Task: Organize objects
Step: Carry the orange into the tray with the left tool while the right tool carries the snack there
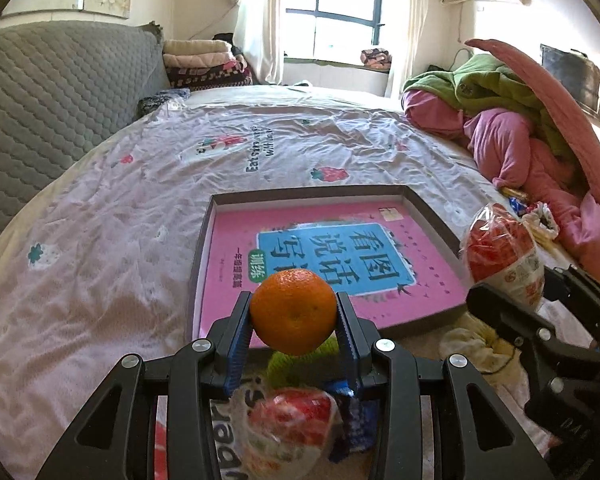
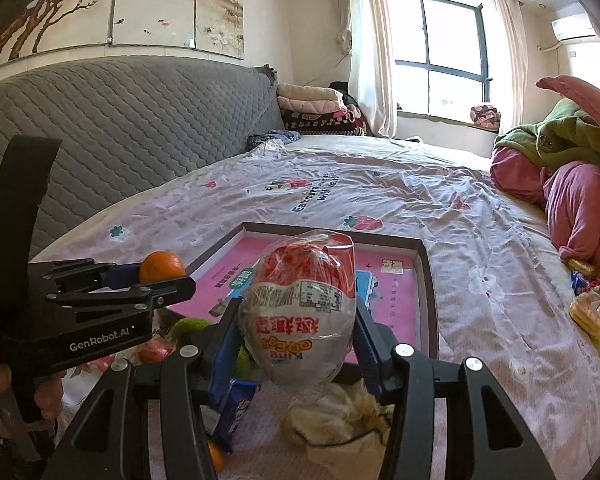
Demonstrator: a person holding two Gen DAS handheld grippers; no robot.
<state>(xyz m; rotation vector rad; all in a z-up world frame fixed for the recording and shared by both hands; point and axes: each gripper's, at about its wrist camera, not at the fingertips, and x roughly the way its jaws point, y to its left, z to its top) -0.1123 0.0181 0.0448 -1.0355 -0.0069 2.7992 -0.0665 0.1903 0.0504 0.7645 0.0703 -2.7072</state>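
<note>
**Inspector:** State of the tongs?

**Assistant:** The left tongs [image 1: 294, 314] pinched an orange [image 1: 293, 311], pads against its two sides. The right tongs [image 2: 298, 320] pinched a wrapped toy egg [image 2: 302, 304] around its middle. Both loads hung clear of the bed [image 1: 100, 260], at the near edge of the box [image 1: 198, 264] with the pink book [image 1: 236, 264] lying in it.

**Inspector:** Hazards?

**Assistant:** The orange was round and smooth; in my judgement it could roll across the book once released, or slip out if the grip eased. The egg's loose film could slide between the pads. The two tongs stood close together, so a knock was possible. A second egg [image 1: 292, 420] and other clutter lay under the near tongs and could be struck if either dipped.
</note>
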